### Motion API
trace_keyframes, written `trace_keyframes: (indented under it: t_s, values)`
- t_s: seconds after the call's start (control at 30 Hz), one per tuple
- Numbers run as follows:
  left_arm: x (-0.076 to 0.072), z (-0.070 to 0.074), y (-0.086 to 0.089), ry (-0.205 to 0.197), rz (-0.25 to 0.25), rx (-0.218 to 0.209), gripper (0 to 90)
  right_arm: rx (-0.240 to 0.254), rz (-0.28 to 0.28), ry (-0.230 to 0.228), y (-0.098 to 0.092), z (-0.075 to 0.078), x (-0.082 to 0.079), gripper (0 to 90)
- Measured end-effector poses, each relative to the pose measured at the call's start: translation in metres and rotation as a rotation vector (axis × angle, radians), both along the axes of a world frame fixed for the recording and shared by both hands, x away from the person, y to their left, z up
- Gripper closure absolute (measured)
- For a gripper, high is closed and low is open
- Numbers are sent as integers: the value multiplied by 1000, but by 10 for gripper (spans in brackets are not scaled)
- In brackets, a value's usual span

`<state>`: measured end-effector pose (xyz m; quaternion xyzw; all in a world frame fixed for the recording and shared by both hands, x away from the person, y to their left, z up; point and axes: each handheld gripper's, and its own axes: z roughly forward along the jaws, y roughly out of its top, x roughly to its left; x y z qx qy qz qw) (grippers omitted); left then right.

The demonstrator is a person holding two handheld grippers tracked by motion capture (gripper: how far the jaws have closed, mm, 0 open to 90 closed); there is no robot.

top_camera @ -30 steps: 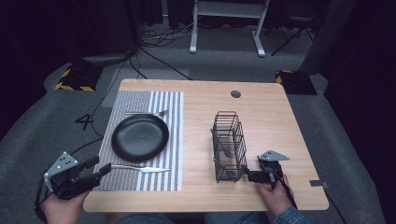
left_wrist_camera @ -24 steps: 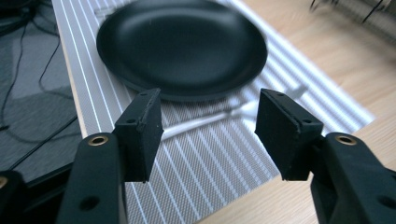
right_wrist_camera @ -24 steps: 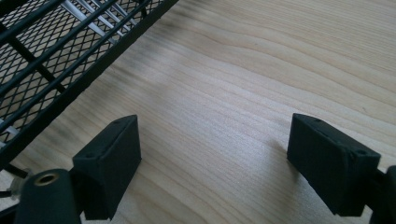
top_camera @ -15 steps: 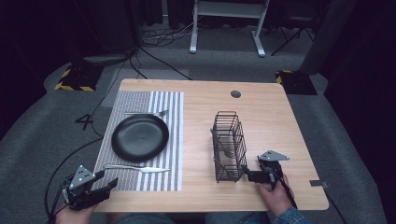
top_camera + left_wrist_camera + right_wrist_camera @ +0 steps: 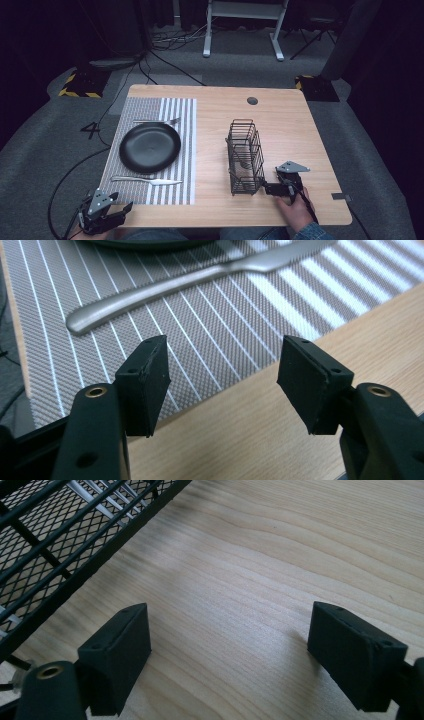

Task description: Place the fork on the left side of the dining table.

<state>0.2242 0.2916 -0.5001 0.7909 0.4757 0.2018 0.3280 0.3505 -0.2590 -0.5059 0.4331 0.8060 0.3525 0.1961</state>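
Wooden table (image 5: 300,125), striped placemat (image 5: 180,112) at 9 o'clock, black plate (image 5: 149,147) on it, knife (image 5: 145,179) at plate's 6, fork (image 5: 156,121) at 12. Wire rack (image 5: 245,156) right of centre. Left gripper (image 5: 225,385) at table's 7 o'clock edge, fingers (image 5: 145,385) spread wide, empty. Right gripper (image 5: 230,655) at rack's 4 o'clock, equally wide, empty.

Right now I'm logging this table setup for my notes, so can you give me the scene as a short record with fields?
surface: wooden table
mat: striped placemat on the table's left half
plate: black plate on the placemat
fork: fork beyond the plate
knife: knife on the near side of the plate
rack: black wire rack, right of the placemat
left gripper: left gripper at the near left corner, jaws open, empty
right gripper: right gripper beside the rack's near end, jaws open, empty
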Motion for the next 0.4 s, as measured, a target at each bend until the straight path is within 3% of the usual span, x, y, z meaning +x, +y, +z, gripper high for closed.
trace_keyframes:
  t_s: [0.03, 0.17, 0.4]
  values:
    - [0, -3, -2, 11, -5, 22, 376, 0, 0, 0, 0, 0, 0, 174]
    - [0, -8, 0, 2, -6, -26, 354, 0, 0, 0, 0, 0, 0, 174]
    - [-2, -11, 1, -20, -7, -43, 345, 0, 1, 0, 0, 0, 0, 174]
